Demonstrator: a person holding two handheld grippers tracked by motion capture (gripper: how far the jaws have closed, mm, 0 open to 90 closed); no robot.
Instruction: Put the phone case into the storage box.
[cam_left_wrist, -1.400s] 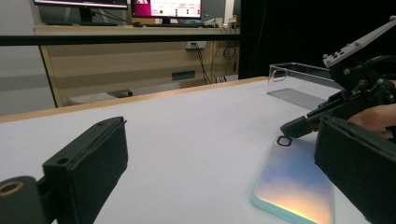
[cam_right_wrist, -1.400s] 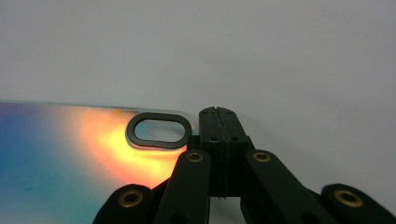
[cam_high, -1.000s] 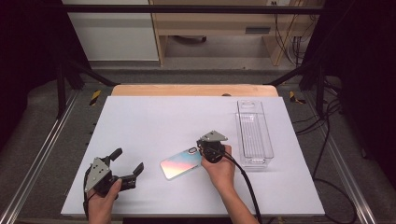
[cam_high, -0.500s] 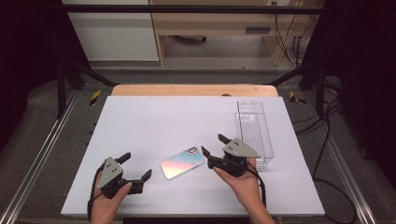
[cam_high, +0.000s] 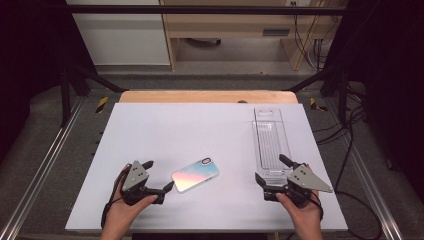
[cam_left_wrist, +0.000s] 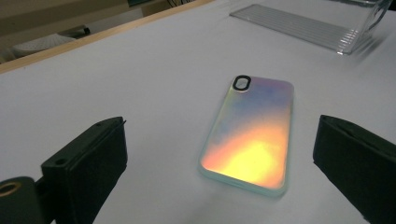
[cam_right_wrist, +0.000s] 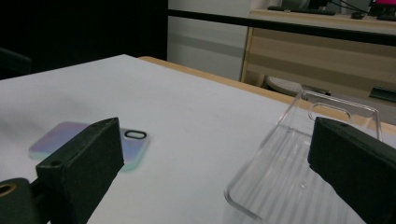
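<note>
Phone case (cam_high: 195, 175), iridescent, lies flat at lower centre of the tabletop (cam_high: 190, 125). Right claw (cam_high: 272, 175), just opened and empty, faces the clear tray (cam_high: 271, 142); left claw (cam_high: 157, 176) gapes beside the case. Next: probably gripping the case's edge.

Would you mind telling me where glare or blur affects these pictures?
Left gripper view: a warm yellow sheen spreads over the phone case, and the clear tray looks smeared. Right gripper view: the near black jaws are soft, the phone case hazy. High view: even light, dark surroundings.
</note>
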